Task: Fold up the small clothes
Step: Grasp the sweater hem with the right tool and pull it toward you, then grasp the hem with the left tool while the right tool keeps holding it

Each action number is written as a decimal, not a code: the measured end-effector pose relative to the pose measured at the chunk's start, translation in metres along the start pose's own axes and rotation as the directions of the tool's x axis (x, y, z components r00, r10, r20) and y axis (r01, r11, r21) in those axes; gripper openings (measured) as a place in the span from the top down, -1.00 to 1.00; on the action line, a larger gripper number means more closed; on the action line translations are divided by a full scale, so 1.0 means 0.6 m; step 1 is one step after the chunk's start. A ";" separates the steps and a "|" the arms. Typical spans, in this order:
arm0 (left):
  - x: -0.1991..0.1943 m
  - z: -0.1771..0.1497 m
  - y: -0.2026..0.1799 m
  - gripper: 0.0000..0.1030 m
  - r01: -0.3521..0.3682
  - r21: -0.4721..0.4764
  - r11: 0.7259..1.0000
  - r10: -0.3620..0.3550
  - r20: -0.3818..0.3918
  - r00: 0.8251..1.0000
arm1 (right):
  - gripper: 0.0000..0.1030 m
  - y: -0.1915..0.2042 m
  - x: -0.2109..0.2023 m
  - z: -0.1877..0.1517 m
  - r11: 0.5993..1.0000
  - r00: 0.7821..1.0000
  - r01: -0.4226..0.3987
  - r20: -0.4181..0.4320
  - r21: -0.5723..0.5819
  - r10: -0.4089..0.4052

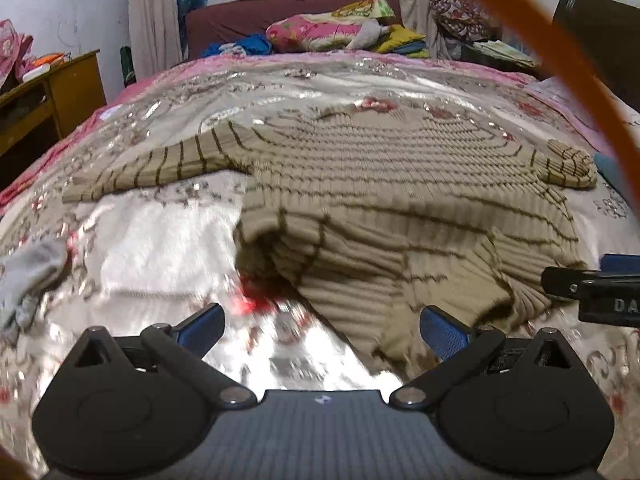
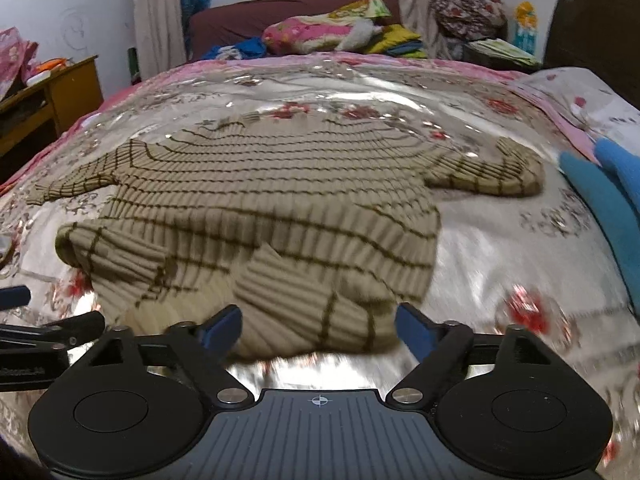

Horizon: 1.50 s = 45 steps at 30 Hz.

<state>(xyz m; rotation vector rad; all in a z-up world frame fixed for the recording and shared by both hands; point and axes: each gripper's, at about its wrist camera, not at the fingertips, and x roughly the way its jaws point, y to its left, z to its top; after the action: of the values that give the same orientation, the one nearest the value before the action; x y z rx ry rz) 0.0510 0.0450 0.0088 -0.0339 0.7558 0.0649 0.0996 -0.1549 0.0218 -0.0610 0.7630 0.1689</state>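
Striped sweater [image 2: 256, 216] on bed [image 2: 500, 248], hem bunched between wide right gripper [image 2: 318, 330] fingers [image 2: 416, 330]; left gripper [image 1: 322, 330] spread wide, empty, hem lower right.

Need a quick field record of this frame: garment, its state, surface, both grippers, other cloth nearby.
garment: striped beige sweater
state: near hem folded up over the body, both sleeves spread out to the sides
surface: shiny floral bedspread
left gripper: open, nothing between the fingers, at the sweater's near left edge
right gripper: open, folded hem lies between the fingers, pads not pressing it
other cloth: grey sock to the left, blue cloth to the right
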 end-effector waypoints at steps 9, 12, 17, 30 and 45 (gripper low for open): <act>0.017 0.029 0.010 -1.00 0.041 0.066 0.997 -0.042 0.022 0.999 | 0.13 0.009 0.055 0.024 0.992 0.991 -0.108 -0.088 -0.067 0.102; 0.019 0.037 0.008 -1.00 0.064 0.081 0.995 -0.067 0.026 0.997 | 0.46 0.003 0.069 0.031 0.990 0.984 -0.131 -0.129 -0.060 0.122; 0.025 0.036 0.001 -1.00 0.081 0.092 0.992 -0.081 -0.003 0.997 | 0.82 -0.009 0.061 0.035 0.981 0.972 -0.183 -0.157 -0.062 0.172; -0.020 0.016 0.021 -1.00 0.119 0.077 0.990 -0.119 0.006 0.993 | 0.96 -0.094 -0.066 -0.011 0.974 0.965 -0.211 -0.175 -0.086 0.194; -0.043 -0.015 0.037 -1.00 0.108 0.066 0.992 -0.108 -0.015 0.994 | 1.00 -0.193 -0.077 -0.051 0.997 0.971 -0.021 -0.240 -0.068 0.004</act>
<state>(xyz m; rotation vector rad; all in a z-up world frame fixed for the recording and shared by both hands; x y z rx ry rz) 0.0247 0.0654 0.0196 -0.0114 0.7663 -0.0637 0.0660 -0.2784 0.0308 -0.1455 0.9994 0.2028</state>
